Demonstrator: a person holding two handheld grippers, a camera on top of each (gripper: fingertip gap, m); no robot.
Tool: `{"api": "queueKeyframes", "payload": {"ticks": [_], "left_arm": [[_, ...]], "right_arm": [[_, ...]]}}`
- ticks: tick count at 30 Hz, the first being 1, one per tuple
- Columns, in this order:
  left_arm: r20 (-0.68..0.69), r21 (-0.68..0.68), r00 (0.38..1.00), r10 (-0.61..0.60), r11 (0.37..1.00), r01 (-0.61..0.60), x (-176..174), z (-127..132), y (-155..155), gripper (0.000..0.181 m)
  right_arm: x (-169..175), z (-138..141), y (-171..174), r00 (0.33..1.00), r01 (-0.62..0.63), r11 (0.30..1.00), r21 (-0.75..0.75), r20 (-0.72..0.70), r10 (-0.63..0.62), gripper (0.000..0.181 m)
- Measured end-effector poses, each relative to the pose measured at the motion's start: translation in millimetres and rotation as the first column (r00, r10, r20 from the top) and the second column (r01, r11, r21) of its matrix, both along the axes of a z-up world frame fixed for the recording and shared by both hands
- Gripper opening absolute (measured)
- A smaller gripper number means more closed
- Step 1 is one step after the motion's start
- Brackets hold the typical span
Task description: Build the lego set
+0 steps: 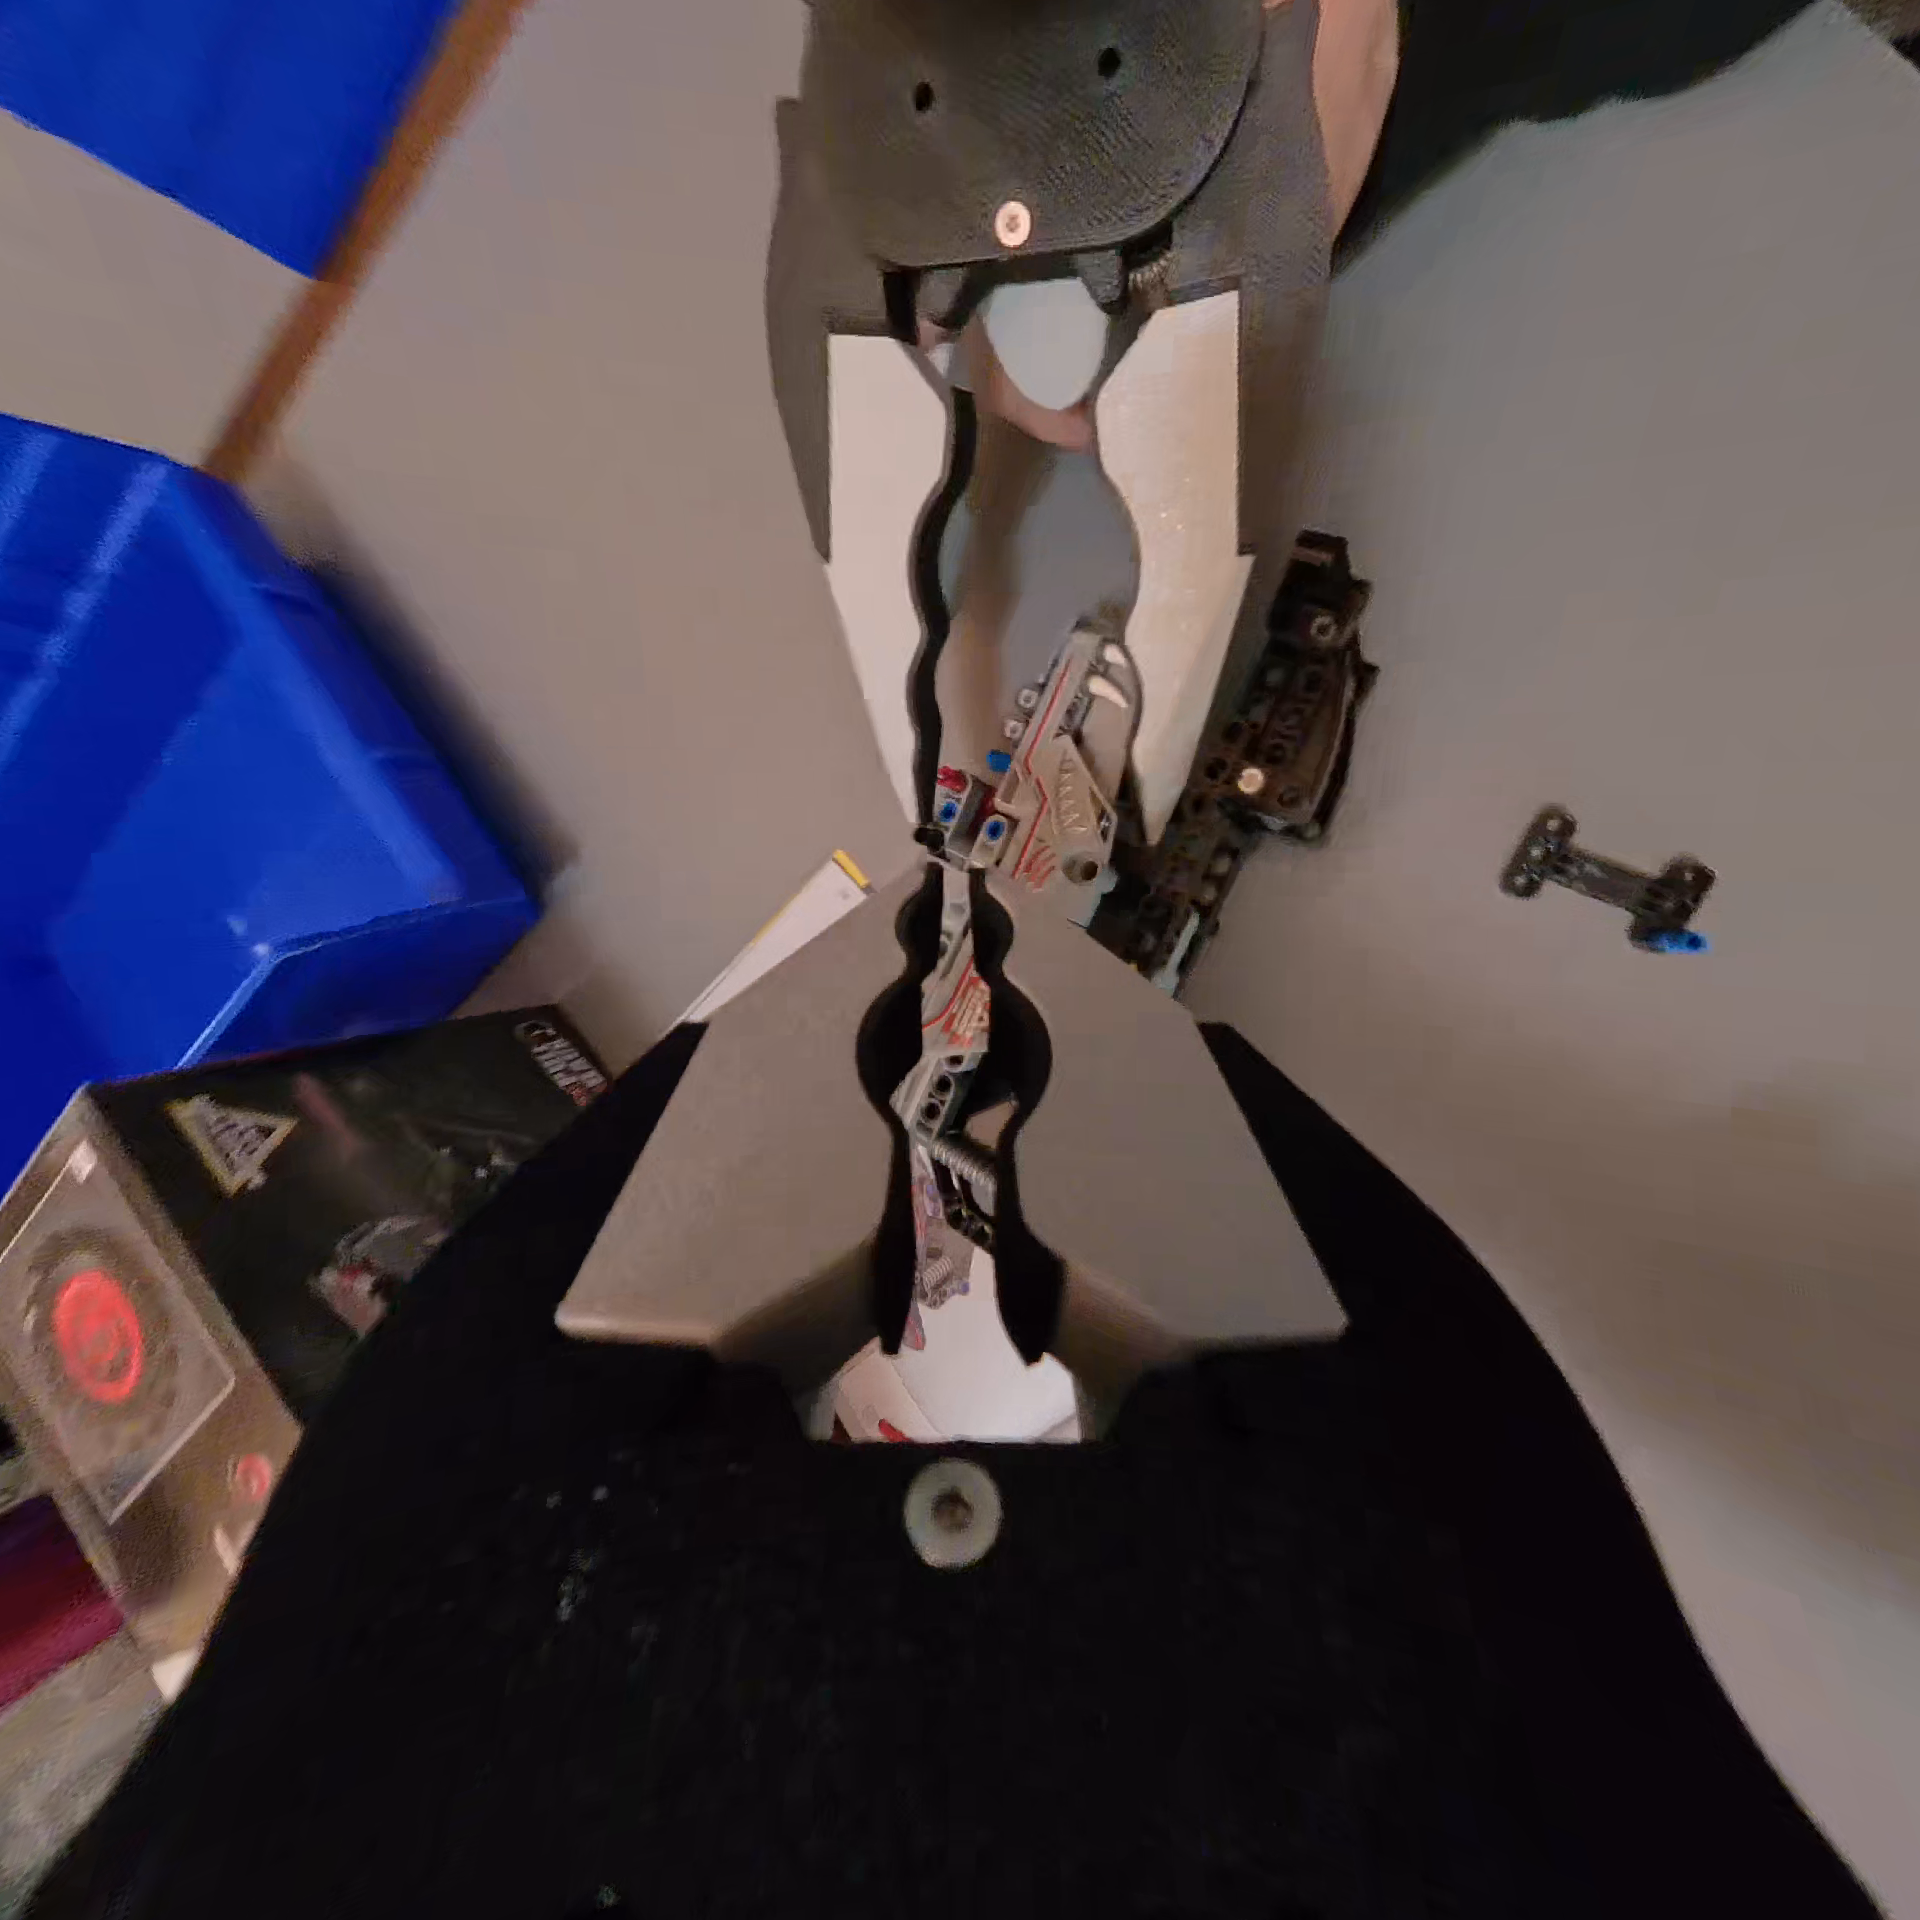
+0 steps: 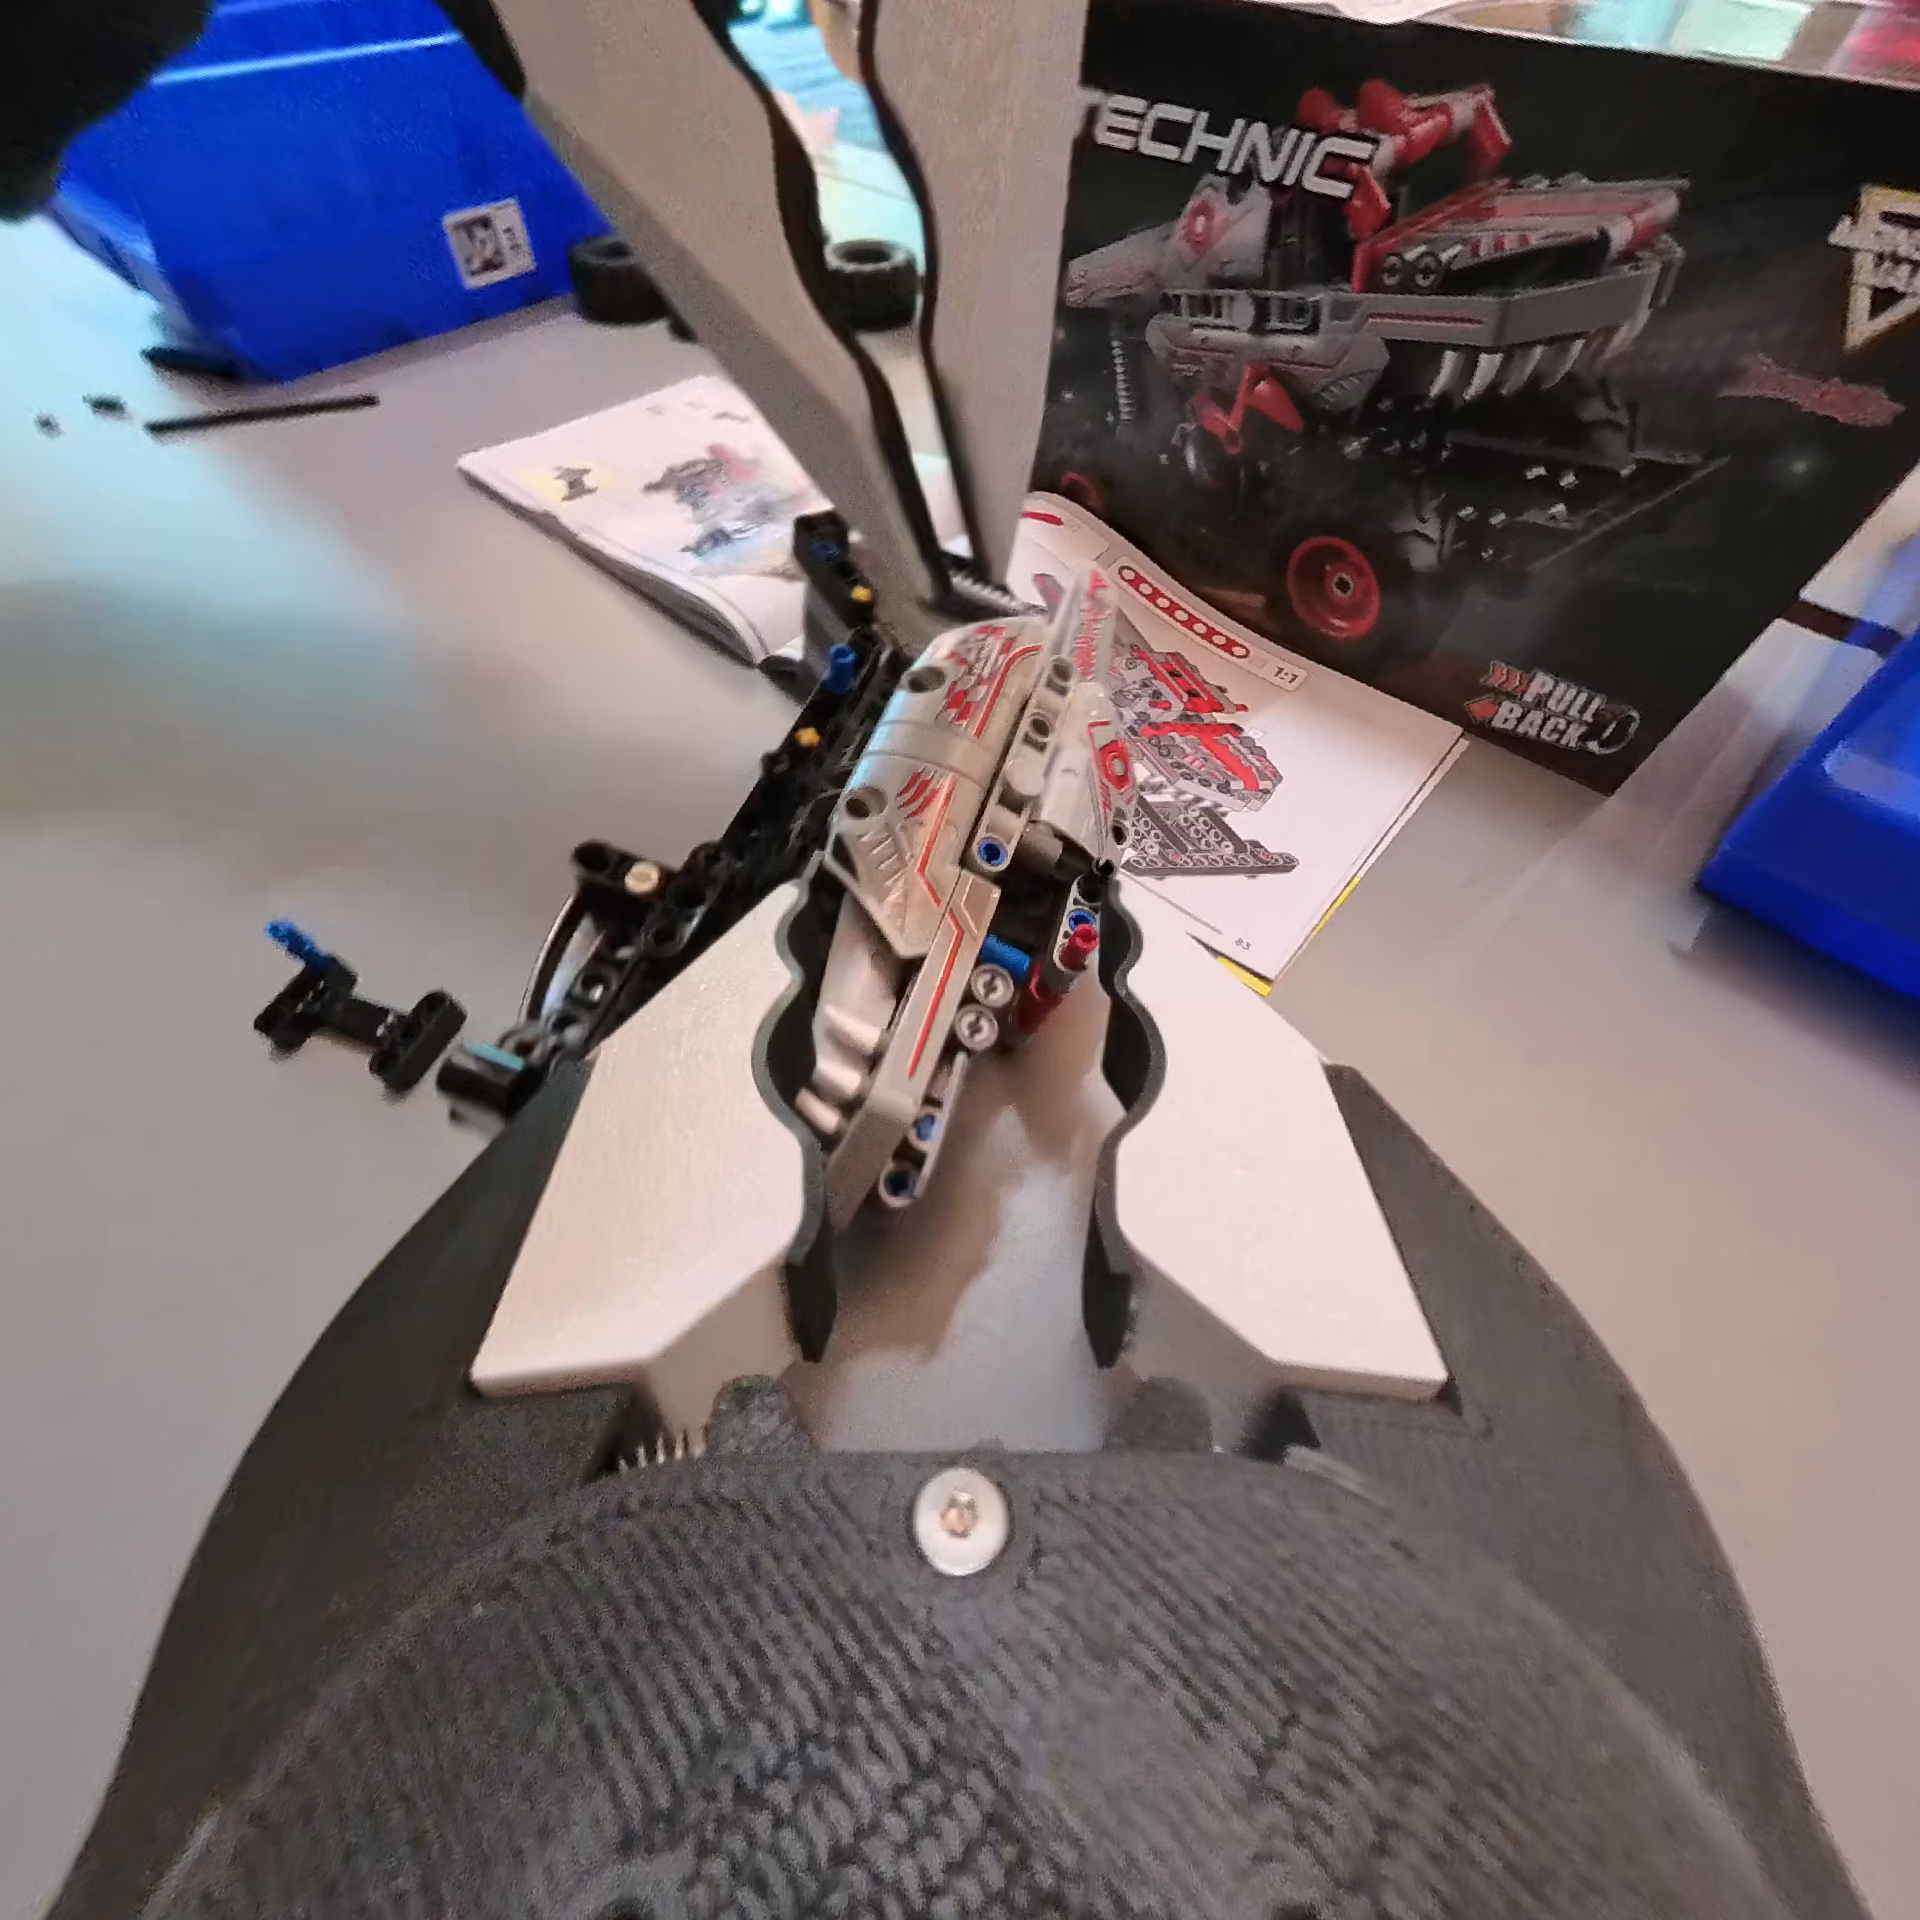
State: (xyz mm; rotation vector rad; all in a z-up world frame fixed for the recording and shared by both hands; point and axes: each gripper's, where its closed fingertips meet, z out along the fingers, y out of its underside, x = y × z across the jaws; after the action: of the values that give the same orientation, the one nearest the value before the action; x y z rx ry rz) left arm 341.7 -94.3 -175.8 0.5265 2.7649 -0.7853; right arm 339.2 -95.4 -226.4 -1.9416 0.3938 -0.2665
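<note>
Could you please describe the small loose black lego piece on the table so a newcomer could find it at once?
Start at the long black lego frame lying on the grey table. Just beside its near end lies the small black piece, apart from it. Unlike its neighbours, it is dumbbell-shaped with a blue pin.

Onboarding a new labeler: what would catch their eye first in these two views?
First, the grey-and-red lego body section, mid-frame, pinched between both grippers, right gripper from below and left gripper from the far side. Behind it stands the dark set box with an open instruction booklet at its foot. A black chassis frame lies on the table to the left.
</note>
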Motion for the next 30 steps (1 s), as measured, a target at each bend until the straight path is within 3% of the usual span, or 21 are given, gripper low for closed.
{"api": "queueKeyframes", "payload": {"ticks": [3,6,11,16,24,27,30], "left_arm": [[0.126,-0.103,0.985,0.121,0.989,-0.108,7,4,12,0.007],[0.215,-0.209,0.948,0.233,0.960,-0.188,6,3,25,0.007],[0.079,-0.350,0.929,0.360,0.883,-0.313,-21,-16,35,0.004],[-0.013,-0.397,0.900,0.435,0.824,-0.404,-29,-33,38,0.006],[-0.168,-0.505,0.854,0.492,0.701,-0.504,-30,-43,31,0.007],[-0.237,-0.515,0.849,0.472,0.680,-0.522,-35,-44,25,0.009],[-0.255,-0.492,0.822,0.509,0.663,-0.564,-33,-52,25,0.008]], "right_arm": [[-3,2,-7,0.999,-0.029,0.999,0.023,-0.027,0.030,0.054],[1,22,-9,0.996,0.018,0.984,0.178,-0.084,-0.003,0.051],[-6,18,-5,0.994,0.010,0.993,0.114,-0.112,0.003,0.062],[-6,16,-6,0.994,0.018,0.999,0.051,-0.105,-0.013,0.056],[3,15,-4,0.987,0.030,0.999,-0.027,-0.156,-0.034,0.052],[-3,-1,-2,0.973,-0.005,0.992,-0.129,-0.228,-0.024,0.056],[-1,-2,0,0.968,0.036,0.994,-0.103,-0.245,-0.060,0.057]]}}
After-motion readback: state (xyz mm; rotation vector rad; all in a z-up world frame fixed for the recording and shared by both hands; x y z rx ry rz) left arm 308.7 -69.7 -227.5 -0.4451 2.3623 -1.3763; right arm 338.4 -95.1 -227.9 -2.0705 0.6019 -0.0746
